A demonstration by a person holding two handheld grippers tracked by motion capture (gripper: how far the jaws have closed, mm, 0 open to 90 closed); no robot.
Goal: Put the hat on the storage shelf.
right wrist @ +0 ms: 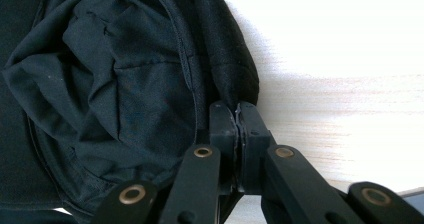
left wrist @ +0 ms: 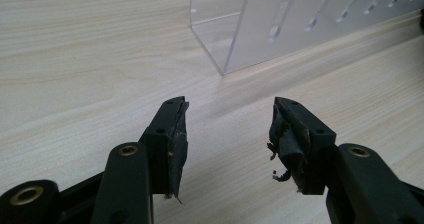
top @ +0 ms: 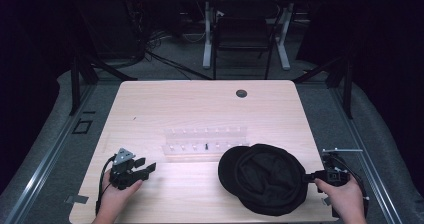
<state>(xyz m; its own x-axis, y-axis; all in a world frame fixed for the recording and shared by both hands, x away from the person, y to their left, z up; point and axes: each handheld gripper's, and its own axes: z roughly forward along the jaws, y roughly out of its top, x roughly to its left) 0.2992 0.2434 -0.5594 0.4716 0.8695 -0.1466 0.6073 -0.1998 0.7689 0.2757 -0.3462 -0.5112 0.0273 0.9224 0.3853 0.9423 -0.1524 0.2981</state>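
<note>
My right gripper (top: pixel 311 175) sits at the right-hand rim of the black cap (top: pixel 265 178), which lies upside down on the table (top: pixel 200 104) with its lining facing up; the whole cap spreads away from the jaw tips, toward my left gripper. In the right gripper view the two jaws are pressed together, and the cap's rim (right wrist: pixel 235 84) meets their tips; a thin edge shows in the seam between the pads, though I cannot tell how much cloth is caught there. My right hand (top: pixel 342 196) holds that gripper low and nearly level, pointing across the table toward the cap. My left gripper (top: pixel 145 169) rests well apart from the cap, near the table's left front, its jaws spread with nothing between them, their worn pads (left wrist: pixel 179 134) hanging over bare wood. Just ahead of it stands the clear acrylic rack (left wrist: pixel 260 29). My left hand (top: pixel 116 196) grips it from behind, angled toward the rack.
</note>
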